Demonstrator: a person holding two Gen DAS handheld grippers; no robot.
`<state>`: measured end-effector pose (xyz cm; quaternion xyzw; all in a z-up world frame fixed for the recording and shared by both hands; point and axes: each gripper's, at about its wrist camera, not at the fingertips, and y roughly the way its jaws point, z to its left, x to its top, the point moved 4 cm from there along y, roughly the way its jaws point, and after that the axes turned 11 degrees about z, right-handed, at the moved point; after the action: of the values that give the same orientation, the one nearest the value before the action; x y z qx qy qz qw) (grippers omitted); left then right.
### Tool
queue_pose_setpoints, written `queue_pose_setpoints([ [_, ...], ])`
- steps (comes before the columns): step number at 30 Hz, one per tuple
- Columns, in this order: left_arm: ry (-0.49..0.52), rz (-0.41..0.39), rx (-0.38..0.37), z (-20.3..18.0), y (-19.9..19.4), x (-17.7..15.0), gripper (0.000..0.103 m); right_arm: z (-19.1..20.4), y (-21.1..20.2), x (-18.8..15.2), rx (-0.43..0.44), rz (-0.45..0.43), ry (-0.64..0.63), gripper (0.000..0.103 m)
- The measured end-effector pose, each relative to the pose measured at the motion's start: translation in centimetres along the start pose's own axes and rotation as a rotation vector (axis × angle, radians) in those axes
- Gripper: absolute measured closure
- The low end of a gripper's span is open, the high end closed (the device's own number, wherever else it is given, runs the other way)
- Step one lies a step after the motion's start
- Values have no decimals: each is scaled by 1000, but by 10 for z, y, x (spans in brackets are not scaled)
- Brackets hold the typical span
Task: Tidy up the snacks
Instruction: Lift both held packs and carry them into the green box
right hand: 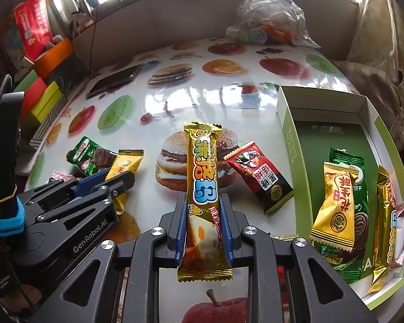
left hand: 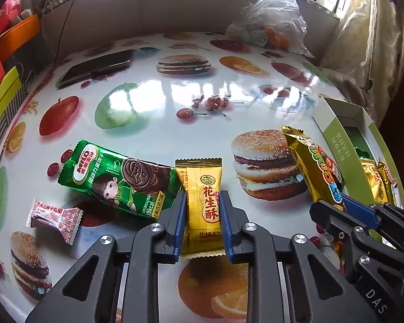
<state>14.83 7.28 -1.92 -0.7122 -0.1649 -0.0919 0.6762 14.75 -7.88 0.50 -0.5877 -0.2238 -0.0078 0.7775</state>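
Left gripper (left hand: 202, 202) clamps peanut candy (left hand: 202, 202); right gripper (right hand: 203, 206) (box (right hand: 288, 140) beside) seemingly grips gold bar (right hand: 202, 177).

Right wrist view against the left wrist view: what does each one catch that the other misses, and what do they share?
Only the right wrist view shows the red-and-black candy and the box's contents. Only the left wrist view clearly shows the small pink-and-white candy. Both show the left gripper shut on the yellow peanut candy, the right gripper shut on the gold snack bar, the green Milo packet and the phone.
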Motion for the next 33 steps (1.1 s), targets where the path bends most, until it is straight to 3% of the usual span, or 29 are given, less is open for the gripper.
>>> queue_pose_setpoints([
  [16, -17, -26, -2, 5, -14, -8, 79, 2, -3, -2, 4, -3, -6, 81],
  [24, -27, -59, -63, 9, -30, -12, 79, 4, -8, -5, 0, -9, -4, 81],
  [33, -10, -84, -52, 4, -46, -15, 79, 8, -15, -8, -3, -21, -17, 81],
])
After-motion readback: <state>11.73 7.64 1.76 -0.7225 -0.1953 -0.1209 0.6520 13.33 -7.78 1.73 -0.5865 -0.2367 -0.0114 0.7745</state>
